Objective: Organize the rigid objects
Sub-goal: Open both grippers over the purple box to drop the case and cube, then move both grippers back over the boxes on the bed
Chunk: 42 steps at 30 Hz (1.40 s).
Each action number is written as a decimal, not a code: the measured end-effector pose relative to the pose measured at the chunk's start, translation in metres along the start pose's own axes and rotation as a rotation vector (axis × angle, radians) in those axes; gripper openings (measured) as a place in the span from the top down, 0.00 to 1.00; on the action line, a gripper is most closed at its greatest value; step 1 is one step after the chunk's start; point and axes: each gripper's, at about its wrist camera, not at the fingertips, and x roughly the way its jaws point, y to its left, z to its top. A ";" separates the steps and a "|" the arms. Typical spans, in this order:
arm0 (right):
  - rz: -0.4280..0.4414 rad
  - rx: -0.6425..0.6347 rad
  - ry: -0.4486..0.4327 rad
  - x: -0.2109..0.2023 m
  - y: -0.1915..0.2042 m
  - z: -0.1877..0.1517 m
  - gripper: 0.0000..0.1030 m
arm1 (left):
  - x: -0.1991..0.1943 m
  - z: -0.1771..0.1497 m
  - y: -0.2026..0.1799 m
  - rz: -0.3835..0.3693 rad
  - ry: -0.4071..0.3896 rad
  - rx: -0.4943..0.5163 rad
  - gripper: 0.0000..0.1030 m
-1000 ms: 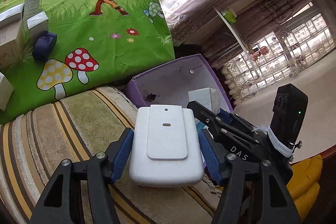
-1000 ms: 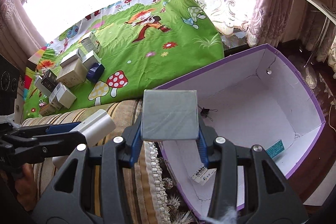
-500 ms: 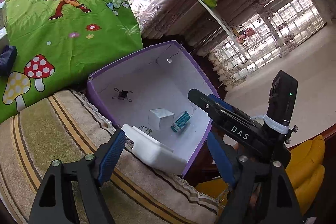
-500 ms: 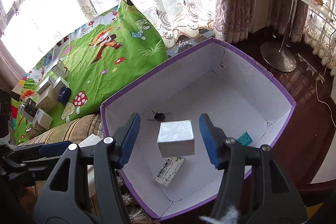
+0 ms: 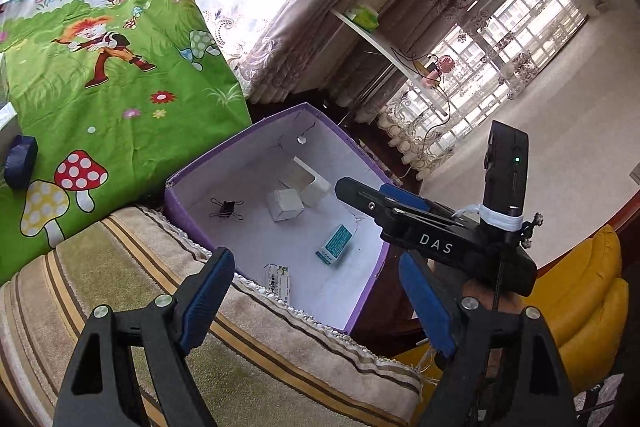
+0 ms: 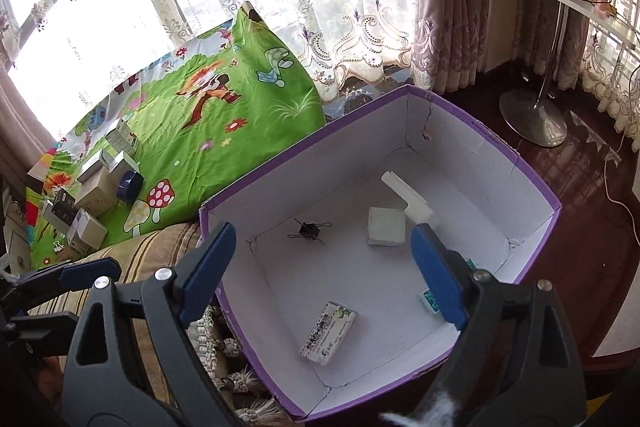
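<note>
**Right wrist view: both grippers empty over the purple box**

Right wrist camera looks down into the purple cardboard box [image 6: 536, 183], white inside, beside a striped cushion [image 6: 160, 247]. The right gripper [image 6: 320, 267] hangs above the box's near end, fingers spread wide and holding nothing. On the box floor a small white cube box [image 6: 386, 231] sits toward the far right corner. Touching it, a long white case [image 6: 408, 199] lies tilted, its long axis running from the far wall down toward the right wall; how it rests there is hard to judge. A black binder clip [image 6: 308, 229] lies near the left wall. A green-and-white carton [image 6: 329, 333] lies near the front edge, long axis pointing diagonally toward the far right corner. A teal-printed packet [image 6: 428, 301] is partly hidden behind the right finger.

From the left wrist camera, the left gripper [image 5: 316, 307] is likewise spread and empty, above the cushion's edge at the box's near rim. More cartons [image 6: 92, 195] stand clustered on the green cartoon cloth [image 6: 240, 99], well apart from the box.
</note>
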 end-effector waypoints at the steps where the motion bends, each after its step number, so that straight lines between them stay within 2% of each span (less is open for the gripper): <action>1: 0.008 0.000 0.000 0.000 0.001 0.000 0.12 | -0.003 0.000 0.004 0.010 0.005 -0.013 0.17; 7: 0.011 -0.051 -0.011 -0.004 0.013 -0.001 0.12 | -0.052 -0.003 0.043 0.058 -0.122 -0.092 0.18; 10: 0.045 -0.054 -0.010 -0.006 0.018 -0.002 0.12 | -0.082 -0.013 0.067 0.099 -0.169 -0.142 0.18; 16: 0.115 -0.098 -0.004 -0.012 0.042 -0.004 0.12 | -0.150 -0.056 0.120 0.164 -0.277 -0.277 0.22; 22: 0.144 -0.150 0.006 -0.017 0.071 -0.002 0.12 | -0.212 -0.102 0.156 0.278 -0.377 -0.354 0.24; 25: 0.165 -0.184 0.005 -0.020 0.088 -0.001 0.12 | -0.232 -0.123 0.172 0.322 -0.402 -0.411 0.25; 29: 0.202 -0.228 0.013 -0.022 0.112 -0.002 0.12 | -0.252 -0.142 0.195 0.360 -0.425 -0.497 0.32; 32: 0.225 -0.255 0.027 -0.020 0.131 -0.003 0.12 | -0.259 -0.149 0.208 0.370 -0.432 -0.548 0.34; 36: 0.270 -0.307 0.050 -0.013 0.161 -0.008 0.12 | -0.260 -0.151 0.212 0.383 -0.427 -0.564 0.37; 42: 0.343 -0.405 0.122 0.007 0.211 -0.020 0.12 | -0.259 -0.143 0.217 0.433 -0.377 -0.556 0.37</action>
